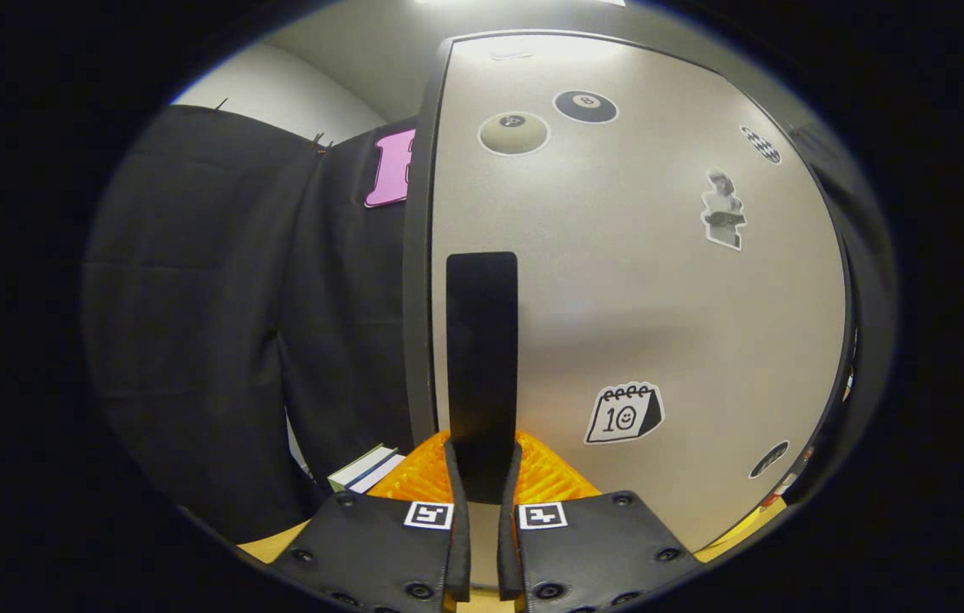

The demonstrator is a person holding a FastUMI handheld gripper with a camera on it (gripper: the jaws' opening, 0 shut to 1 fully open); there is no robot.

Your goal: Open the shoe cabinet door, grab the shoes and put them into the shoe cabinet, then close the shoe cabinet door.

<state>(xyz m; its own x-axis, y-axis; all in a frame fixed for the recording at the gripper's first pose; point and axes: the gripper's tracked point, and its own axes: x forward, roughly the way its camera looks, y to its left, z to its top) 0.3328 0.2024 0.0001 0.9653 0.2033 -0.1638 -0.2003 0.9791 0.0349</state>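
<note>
Shoe cabinet door (635, 281), a stiff, smooth, likely light panel filling the frame's centre and right, we judge best swung by its black handle (482, 340), which our gripper (482, 464) clamps narrowly at lower centre.
</note>
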